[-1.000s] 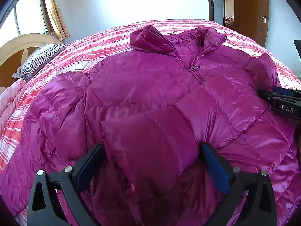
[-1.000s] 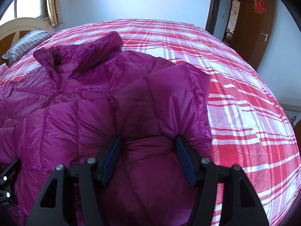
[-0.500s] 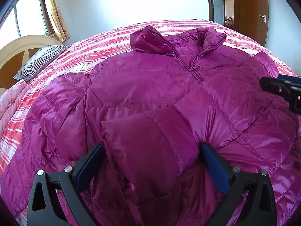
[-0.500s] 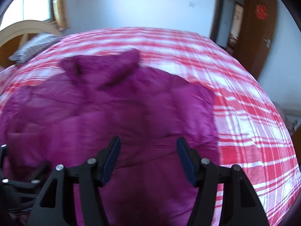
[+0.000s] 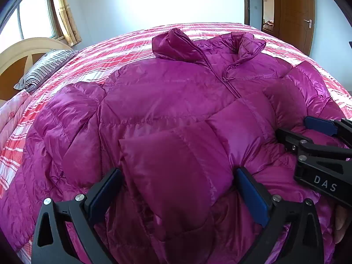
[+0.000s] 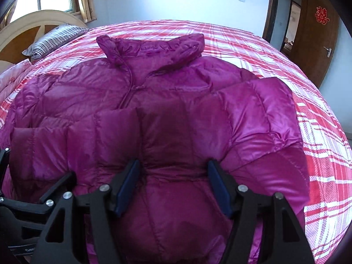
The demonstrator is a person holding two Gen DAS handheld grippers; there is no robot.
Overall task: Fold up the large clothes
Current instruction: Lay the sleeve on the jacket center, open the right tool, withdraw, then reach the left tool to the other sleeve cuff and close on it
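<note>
A magenta puffer jacket (image 5: 176,92) lies face up on the bed, zipped, collar at the far side. Its left sleeve (image 5: 171,158) is folded across the front, and my left gripper (image 5: 178,195) is shut on it across its width. The right sleeve (image 6: 176,132) is folded inward over the chest. It bulges between the blue pads of my right gripper (image 6: 173,184), whose jaws are opening but still touch the fabric. In the left wrist view the right gripper (image 5: 294,128) comes in from the right edge. The two cuffs lie side by side.
The bed (image 6: 275,50) has a red and white plaid cover. A striped pillow (image 5: 46,66) and a wooden headboard (image 5: 22,50) are at the far left, a pink quilt (image 5: 11,114) beside them. A brown door (image 5: 294,11) stands open at the far right.
My right gripper has swung left with the right sleeve, laying it over the jacket front close to the left gripper. The left gripper and its sleeve have not moved.
</note>
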